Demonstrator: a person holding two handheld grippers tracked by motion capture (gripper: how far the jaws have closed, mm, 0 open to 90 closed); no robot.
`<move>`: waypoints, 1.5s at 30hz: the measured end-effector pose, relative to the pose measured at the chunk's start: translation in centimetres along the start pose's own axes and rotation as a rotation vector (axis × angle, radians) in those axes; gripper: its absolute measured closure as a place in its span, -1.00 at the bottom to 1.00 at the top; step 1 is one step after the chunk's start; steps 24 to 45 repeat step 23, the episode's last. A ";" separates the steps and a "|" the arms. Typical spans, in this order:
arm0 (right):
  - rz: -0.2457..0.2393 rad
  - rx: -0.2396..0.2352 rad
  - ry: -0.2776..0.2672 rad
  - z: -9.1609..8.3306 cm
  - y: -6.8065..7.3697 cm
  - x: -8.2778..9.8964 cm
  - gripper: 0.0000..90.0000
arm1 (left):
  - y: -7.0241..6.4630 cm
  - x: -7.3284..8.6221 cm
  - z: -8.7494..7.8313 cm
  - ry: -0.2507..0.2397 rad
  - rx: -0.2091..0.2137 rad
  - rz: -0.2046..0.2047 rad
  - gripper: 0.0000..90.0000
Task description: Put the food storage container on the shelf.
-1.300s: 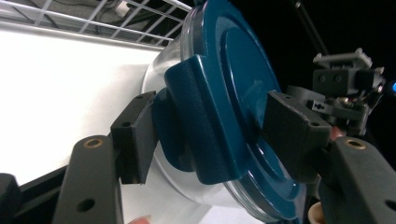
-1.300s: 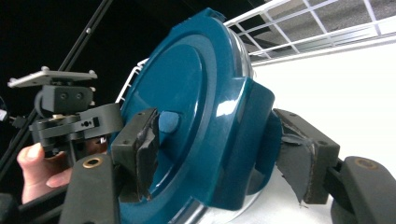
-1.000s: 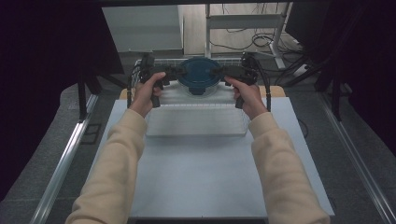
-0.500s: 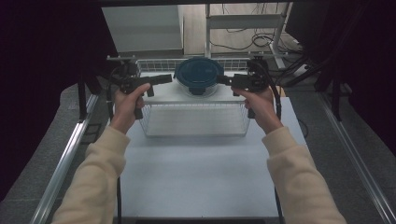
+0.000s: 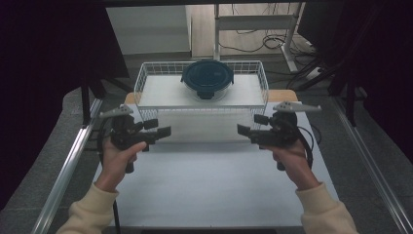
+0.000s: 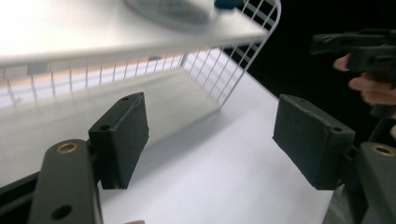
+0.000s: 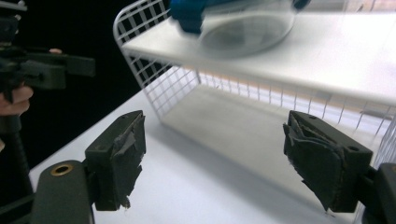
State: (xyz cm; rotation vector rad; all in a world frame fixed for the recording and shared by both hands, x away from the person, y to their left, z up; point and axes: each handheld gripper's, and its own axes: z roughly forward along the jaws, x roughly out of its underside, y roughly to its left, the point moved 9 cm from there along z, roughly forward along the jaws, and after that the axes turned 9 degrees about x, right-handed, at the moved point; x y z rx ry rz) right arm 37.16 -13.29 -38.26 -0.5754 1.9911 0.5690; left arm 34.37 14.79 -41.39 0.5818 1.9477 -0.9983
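A round glass container with a dark blue lid (image 5: 208, 78) stands on the raised shelf of a white wire rack (image 5: 146, 80) at the far middle of the table. My left gripper (image 5: 158, 127) hovers in front of the rack's left corner and points right. Its jaws are open and empty after just opening. My right gripper (image 5: 251, 125) is level with it at the rack's right corner and points left, open and empty, its jaws having just closed a little. In the left gripper view its gripper (image 6: 215, 140) frames the bare tabletop. In the right gripper view its gripper (image 7: 219, 158) faces the rack (image 7: 154, 88) and the container (image 7: 243, 23).
The white tabletop (image 5: 209, 195) stretches between my hands and the near edge. Metal rails (image 5: 63, 170) run along both sides of the table. Cables and a desk frame (image 5: 253, 19) lie on the floor behind the rack.
Both grippers have left the container's sides, swung outward, and come back toward me to hang in front of the rack. The container stays on the shelf.
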 end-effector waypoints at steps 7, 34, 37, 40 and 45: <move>-0.041 0.025 0.058 -0.6 -0.4 8.1 -0.51 | -0.4 6.1 -0.5 0.057 -0.038 0.002 -0.44; 0.045 0.043 0.024 -1.9 -2.7 11.3 -0.54 | 0.9 11.0 0.2 0.123 -0.114 -0.030 -0.44; 0.045 0.043 0.024 -1.9 -2.7 11.3 -0.54 | 0.9 11.0 0.2 0.123 -0.114 -0.030 -0.44; 0.045 0.043 0.024 -1.9 -2.7 11.3 -0.54 | 0.9 11.0 0.2 0.123 -0.114 -0.030 -0.44; 0.045 0.043 0.024 -1.9 -2.7 11.3 -0.54 | 0.9 11.0 0.2 0.123 -0.114 -0.030 -0.44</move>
